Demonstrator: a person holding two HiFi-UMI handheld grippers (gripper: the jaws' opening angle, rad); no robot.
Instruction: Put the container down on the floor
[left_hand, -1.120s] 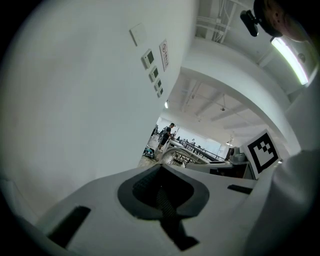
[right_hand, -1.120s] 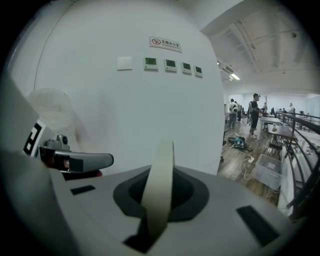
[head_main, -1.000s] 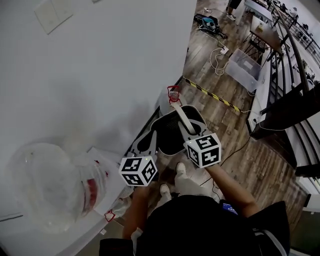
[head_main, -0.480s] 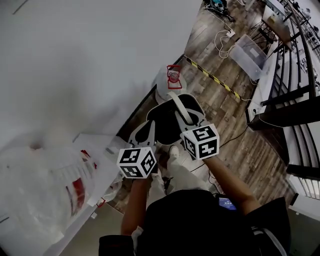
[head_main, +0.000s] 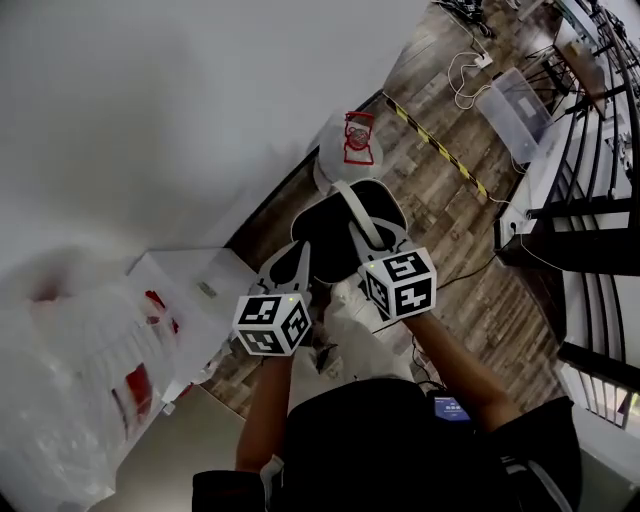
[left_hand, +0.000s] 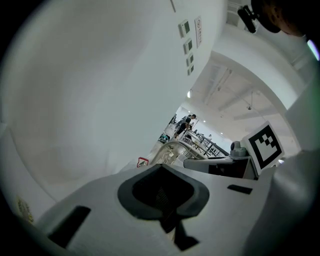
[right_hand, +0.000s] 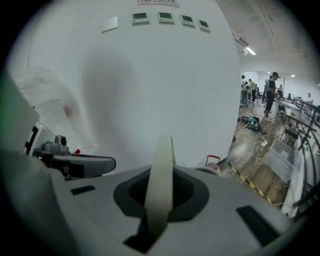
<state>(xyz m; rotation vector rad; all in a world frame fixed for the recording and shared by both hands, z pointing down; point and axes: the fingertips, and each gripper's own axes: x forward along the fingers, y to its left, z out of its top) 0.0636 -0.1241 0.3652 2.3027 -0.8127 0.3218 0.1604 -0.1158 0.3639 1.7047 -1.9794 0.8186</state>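
Black container (head_main: 335, 240) is hanging by its pale handle (right_hand: 160, 175) from the right hand-held gripper (head_main: 371, 246), clamped shut on it, straight above the wooden floor (head_main: 432, 215), while the left hand-held gripper (head_main: 296, 262), jaws together, is flanking its near rim.

On the person's left, passage is closed off by the white wall (head_main: 200, 100), which runs down to the wooden floor (head_main: 440, 230). Just beyond the carried container (head_main: 335, 240), a white bin (head_main: 335, 165) topped by a red frame (head_main: 357, 138) is set against the wall's foot. A strip of bare boards is left open between that bin and the yellow-and-black tape (head_main: 440, 150). Farther off, a clear plastic box (head_main: 515, 100) and loose cables (head_main: 465, 70) are spread on the boards. The right side is barred by black railings (head_main: 590, 235). At lower left, a white surface (head_main: 185, 280) heaped with clear plastic bags (head_main: 60, 400) is found close by. Below the container, the floor is partly taken up by the person's white shoes (head_main: 347, 297).
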